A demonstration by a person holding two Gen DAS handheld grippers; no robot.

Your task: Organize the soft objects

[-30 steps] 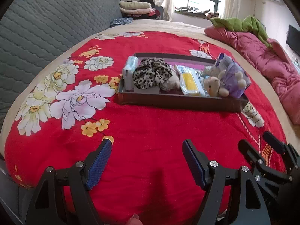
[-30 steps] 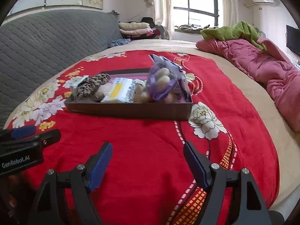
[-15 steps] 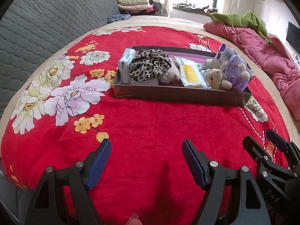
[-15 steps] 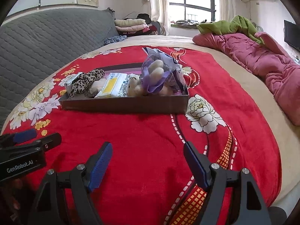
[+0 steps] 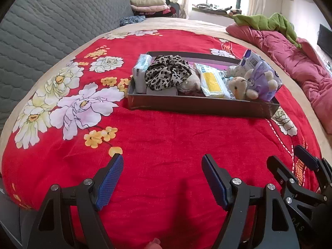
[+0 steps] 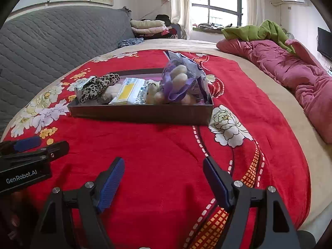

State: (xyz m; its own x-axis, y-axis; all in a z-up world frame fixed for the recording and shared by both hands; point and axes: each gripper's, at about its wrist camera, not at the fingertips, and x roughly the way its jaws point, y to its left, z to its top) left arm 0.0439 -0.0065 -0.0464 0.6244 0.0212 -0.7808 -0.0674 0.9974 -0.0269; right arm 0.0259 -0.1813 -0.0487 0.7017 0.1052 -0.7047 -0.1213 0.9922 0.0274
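Note:
A dark shallow tray (image 5: 199,106) (image 6: 141,114) sits on the red floral blanket. It holds a tissue pack (image 5: 141,70), a leopard-print scrunchie (image 5: 166,72) (image 6: 97,85), a yellow-and-white packet (image 5: 212,81) (image 6: 130,91), a small plush bear (image 5: 242,87) and a purple bag of plush (image 5: 261,72) (image 6: 180,78). My left gripper (image 5: 161,178) stands open over the blanket, well short of the tray, nothing between its fingers. My right gripper (image 6: 164,180) is open and empty too, to the right of the left one.
The red blanket (image 5: 166,141) covers a beige bed. A grey quilted headboard (image 5: 51,20) rises at the left. A pink duvet (image 6: 290,70) and green cloth (image 6: 259,31) lie at the right. Folded clothes (image 6: 149,27) are stacked at the back near the window.
Both grippers stay open and empty; their views have shifted only slightly, with the tray's contents unchanged.

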